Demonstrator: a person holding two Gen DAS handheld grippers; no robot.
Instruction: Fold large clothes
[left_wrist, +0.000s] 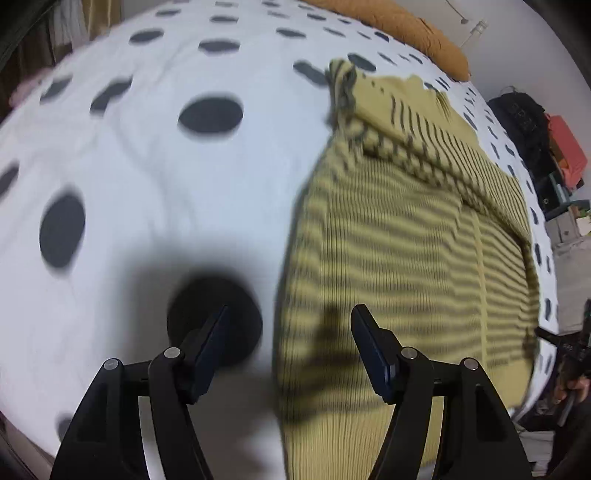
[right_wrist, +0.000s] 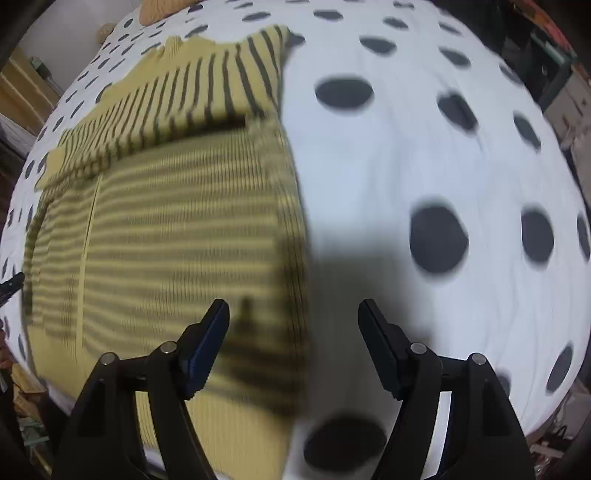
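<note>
- Yellow knitted sweater with dark stripes (left_wrist: 399, 236) lies partly folded on the white bed cover with dark dots (left_wrist: 155, 177)
- Left gripper (left_wrist: 290, 325) — fingers apart, empty
- Right gripper (right_wrist: 293, 319) — fingers apart, empty

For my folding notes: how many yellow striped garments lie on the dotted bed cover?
1: the striped sweater lies flat on the bed cover, its sleeve folded across the top. Nothing shows whether more lie hidden beneath it.

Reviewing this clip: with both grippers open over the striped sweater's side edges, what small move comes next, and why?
Probably lower both and pinch the edges: the left gripper and right gripper are open and empty, each straddling a side edge of the sweater.
</note>
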